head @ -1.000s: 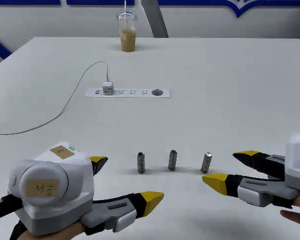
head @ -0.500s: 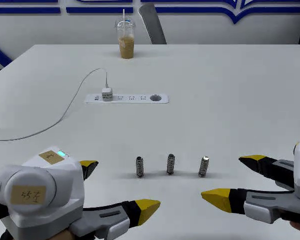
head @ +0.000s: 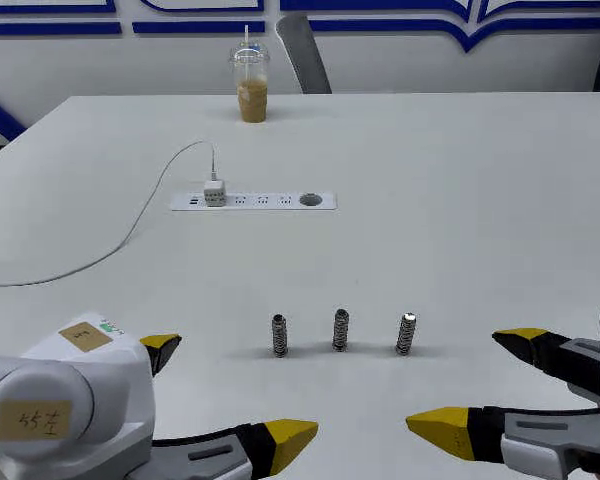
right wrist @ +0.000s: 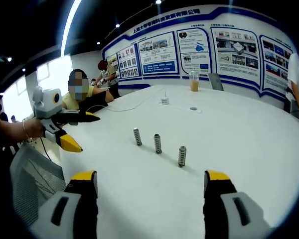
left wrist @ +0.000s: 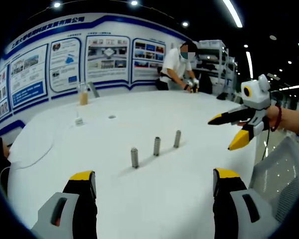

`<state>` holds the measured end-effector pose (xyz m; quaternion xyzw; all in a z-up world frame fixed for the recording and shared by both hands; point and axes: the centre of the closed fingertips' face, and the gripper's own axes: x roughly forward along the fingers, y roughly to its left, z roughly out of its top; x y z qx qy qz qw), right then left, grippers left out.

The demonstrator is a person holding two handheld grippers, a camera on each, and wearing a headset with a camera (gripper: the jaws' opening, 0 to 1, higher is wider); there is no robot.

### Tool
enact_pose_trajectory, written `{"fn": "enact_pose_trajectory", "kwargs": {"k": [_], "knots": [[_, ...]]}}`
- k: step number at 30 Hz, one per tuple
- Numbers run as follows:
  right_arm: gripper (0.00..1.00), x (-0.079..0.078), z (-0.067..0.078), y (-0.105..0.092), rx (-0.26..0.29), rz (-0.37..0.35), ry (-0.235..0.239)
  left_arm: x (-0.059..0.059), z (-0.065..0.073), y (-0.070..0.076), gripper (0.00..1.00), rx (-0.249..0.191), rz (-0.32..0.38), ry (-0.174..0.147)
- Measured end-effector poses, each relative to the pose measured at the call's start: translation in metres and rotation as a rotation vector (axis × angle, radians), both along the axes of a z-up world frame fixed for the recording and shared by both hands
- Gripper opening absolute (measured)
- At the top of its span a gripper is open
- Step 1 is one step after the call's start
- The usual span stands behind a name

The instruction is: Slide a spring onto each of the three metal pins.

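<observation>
Yellow-tipped and spread wide apart, the left tongs [head: 225, 392] hover low over the near edge of the white worktop [head: 460, 200], clamped on nothing. The right tongs [head: 470, 380] mirror them on the other side, likewise agape and empty. Between the two, a little farther from the person, three metal pins stand upright in a short row, apart from one another. The left pin [head: 280, 336], the middle pin [head: 341, 330] and the right pin [head: 406, 335] each carry a spring coiled around the shaft, and the right one shows a bright cap at its top. In the left gripper view the right tongs [left wrist: 223, 133] hang in the air to the right of the row. In the right gripper view the left tongs [right wrist: 87, 133] do the same on the left. Beyond the pins a white power strip [head: 252, 201] lies flat with a charger [head: 214, 193] plugged in, its cable [head: 130, 230] curving off to the left. A lidded cup [head: 250, 85] of brown drink with a straw stands near the far edge.
</observation>
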<state>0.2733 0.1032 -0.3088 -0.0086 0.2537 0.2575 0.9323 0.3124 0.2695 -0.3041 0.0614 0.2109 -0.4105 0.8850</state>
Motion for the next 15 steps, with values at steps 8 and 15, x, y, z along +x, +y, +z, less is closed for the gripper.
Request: {"fn": "enact_pose_trajectory", "kwargs": {"k": [8,15], "knots": [[0.92,-0.0049,-0.0043,0.0063,-0.004,0.006,0.002,-0.0004,0.0001,0.0050,1.00,0.013,0.006,-0.011],[0.94,-0.0081,-0.0063,0.0066,-0.019,-0.002,0.005,-0.0018,-0.0008,0.0049,1.00,0.006,0.007,-0.003]]}}
